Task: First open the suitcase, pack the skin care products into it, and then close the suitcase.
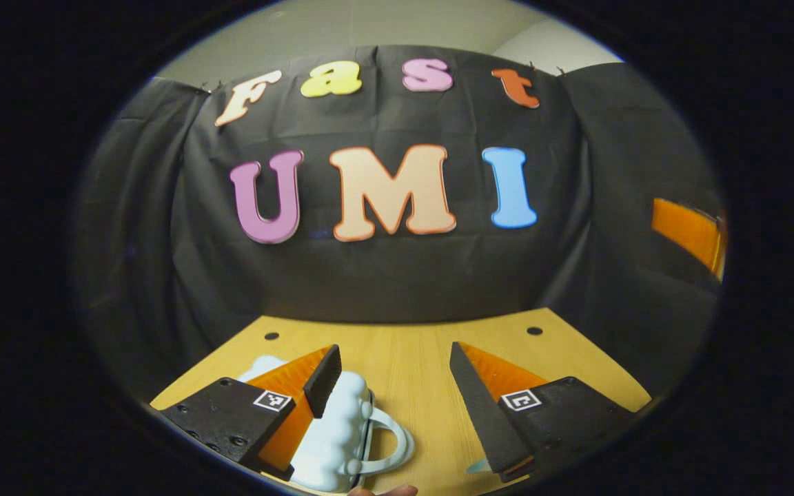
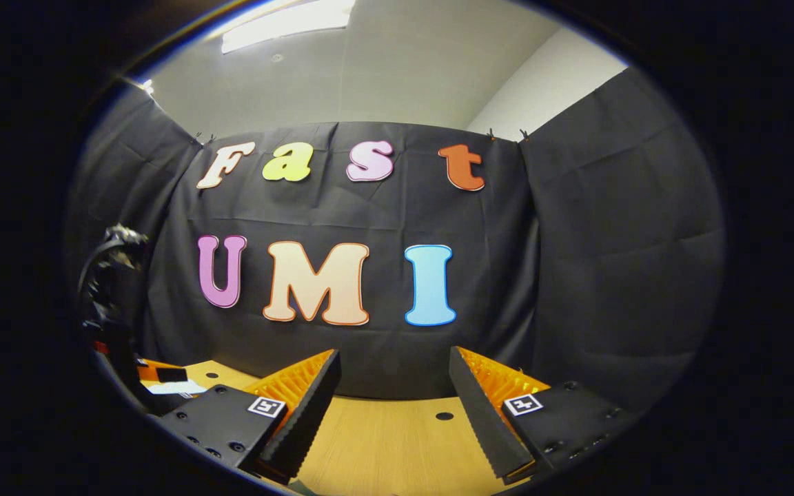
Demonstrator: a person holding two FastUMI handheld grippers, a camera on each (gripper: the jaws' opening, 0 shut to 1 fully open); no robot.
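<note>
Nearest the lens in the left gripper view is the left gripper [image 1: 394, 375], its jaws spread wide with nothing between them. Just under and behind its left finger sits the suitcase [image 1: 338, 441], a small pale blue case with a bumpy shell, resting on the wooden table [image 1: 411, 358]. Its looped handle [image 1: 390, 441] points into the gap between the fingers, and a metal rim runs down the side where the handle joins. From here the case looks closed, so the step in hand is most likely opening it. A sliver of a hand [image 1: 383, 490] shows at the very bottom edge. At the far right, an orange part of the other gripper [image 1: 690, 234] hangs well above the table.

In the right gripper view, the right gripper [image 2: 394, 375] comes first, its jaws likewise spread and empty, held over bare table [image 2: 397, 434] with the booth wall beyond. At the left edge a dark shape with cables stands near some flat items on the table; they are too small to name, and I can't tell where the skin care products are.

To open the case well, one gripper probably has to steady the lower shell while the other lifts the lid near the rim, slowly, because so light a case may slide or tip.
</note>
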